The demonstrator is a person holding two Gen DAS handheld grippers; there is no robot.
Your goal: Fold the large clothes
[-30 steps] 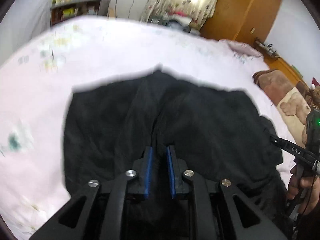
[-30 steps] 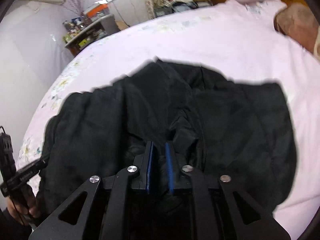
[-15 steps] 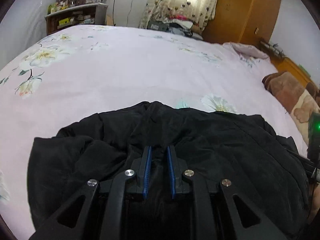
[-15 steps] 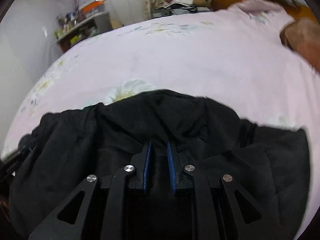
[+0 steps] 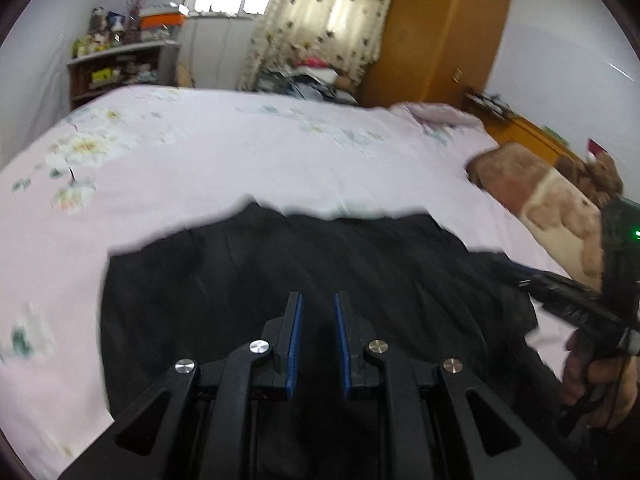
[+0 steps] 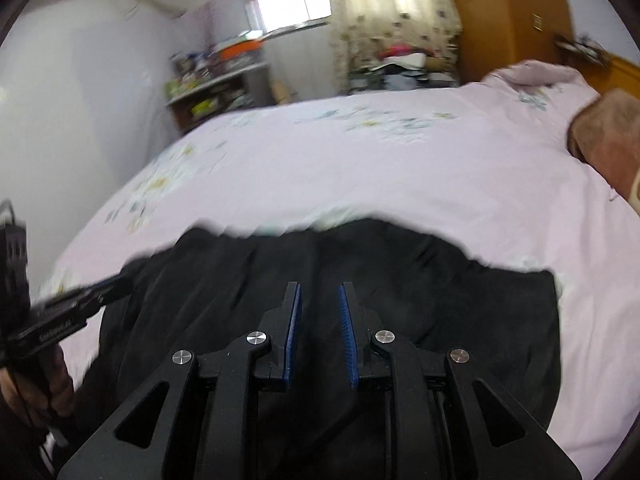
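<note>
The black garment (image 5: 320,272) lies rumpled and creased on the pink flowered bed (image 5: 248,160), at its near edge. The cloth runs under and between the jaws of both tools. The left gripper (image 5: 318,316) has its jaws narrowly apart; whether they pinch cloth I cannot tell. The right gripper (image 6: 319,308) is opening its jaws, pads clear of the cloth. Lettering on the left tool's arm is too blurred to read.
</note>
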